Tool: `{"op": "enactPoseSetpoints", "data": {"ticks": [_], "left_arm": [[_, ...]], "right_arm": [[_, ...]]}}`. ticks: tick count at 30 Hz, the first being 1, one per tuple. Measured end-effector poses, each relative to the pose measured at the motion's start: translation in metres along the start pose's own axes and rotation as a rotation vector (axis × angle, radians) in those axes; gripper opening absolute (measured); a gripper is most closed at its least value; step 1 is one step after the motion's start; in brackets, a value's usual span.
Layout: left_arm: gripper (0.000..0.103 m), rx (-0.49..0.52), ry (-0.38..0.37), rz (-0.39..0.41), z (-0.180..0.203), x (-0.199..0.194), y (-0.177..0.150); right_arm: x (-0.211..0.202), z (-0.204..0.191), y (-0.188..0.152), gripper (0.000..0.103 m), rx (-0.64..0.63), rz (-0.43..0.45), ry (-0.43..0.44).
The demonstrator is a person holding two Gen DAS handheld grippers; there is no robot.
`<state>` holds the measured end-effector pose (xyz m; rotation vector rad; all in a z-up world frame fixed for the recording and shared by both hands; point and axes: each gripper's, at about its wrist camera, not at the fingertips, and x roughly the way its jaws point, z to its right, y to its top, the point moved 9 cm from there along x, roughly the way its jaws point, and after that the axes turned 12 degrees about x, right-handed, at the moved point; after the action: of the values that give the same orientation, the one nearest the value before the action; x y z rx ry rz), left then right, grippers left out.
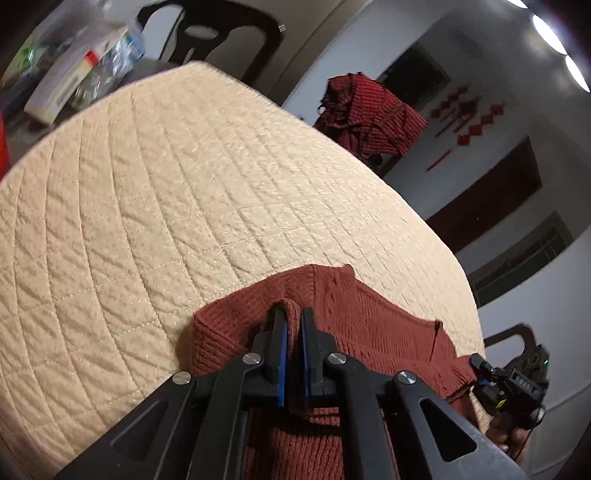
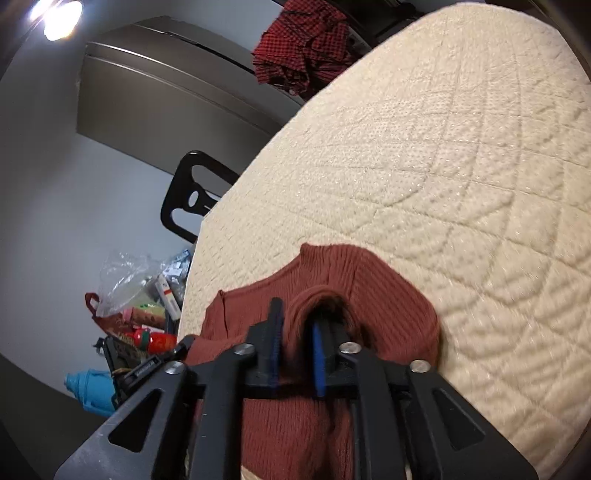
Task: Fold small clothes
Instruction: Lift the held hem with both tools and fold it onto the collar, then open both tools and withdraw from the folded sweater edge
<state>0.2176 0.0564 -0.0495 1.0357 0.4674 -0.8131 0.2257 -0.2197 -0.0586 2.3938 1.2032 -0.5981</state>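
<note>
From the left wrist view, the left gripper [image 1: 293,321] has its jaws clamped on a pinched ridge of the rust-red ribbed knit garment [image 1: 354,317], which lies at the near edge of the cream quilted pad [image 1: 184,192] covering the counter. The garment spreads to the right toward the right gripper [image 1: 491,373], seen small at the pad's edge. Beyond the pad's far edge hangs a red-and-black checked cloth [image 1: 369,114], and a black chair back [image 1: 210,33] stands behind the far left corner beside a blurred heap of plastic packets [image 1: 85,66].

From the right wrist view, the right gripper [image 2: 297,325] has its jaws closed on a raised fold of the same garment [image 2: 369,288], which rests on the quilted pad [image 2: 443,166] near its left edge. The left gripper [image 2: 147,363] shows low at the left. Off the pad lie a clear plastic bag [image 2: 125,277], a red bottle [image 2: 155,341] and a blue plastic object [image 2: 90,391]. The black chair back [image 2: 195,192] and the checked cloth [image 2: 303,48] sit farther off.
</note>
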Motion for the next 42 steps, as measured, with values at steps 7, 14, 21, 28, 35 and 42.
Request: {"op": "enactPoseSetpoints", "data": {"ticks": [7,14,21,28,35,42], "left_arm": [[0.033,0.013,0.036,0.093,-0.003,-0.025,0.013],[0.033,0.136,0.091,0.133,0.011,-0.053,0.003],[0.033,0.294,0.109,0.076,0.033,-0.061,-0.050],[0.033,0.444,0.116,0.071,0.063,-0.068,-0.083],[0.033,0.453,0.187,0.021,0.055,-0.055,-0.088],[0.033,0.526,0.112,0.025,0.109,-0.055,-0.107]], "right_arm": [[-0.010,0.001,0.013,0.042,0.045,0.043,0.026],[-0.032,-0.014,-0.004,0.042,-0.077,0.099,-0.002],[-0.060,-0.004,-0.058,0.040,-0.270,0.119,-0.116],[-0.069,-0.003,-0.091,0.017,-0.409,0.128,-0.168],[-0.068,0.024,-0.079,0.006,-0.354,0.158,-0.271],[-0.047,-0.015,-0.115,0.009,-0.488,0.110,-0.246]]}}
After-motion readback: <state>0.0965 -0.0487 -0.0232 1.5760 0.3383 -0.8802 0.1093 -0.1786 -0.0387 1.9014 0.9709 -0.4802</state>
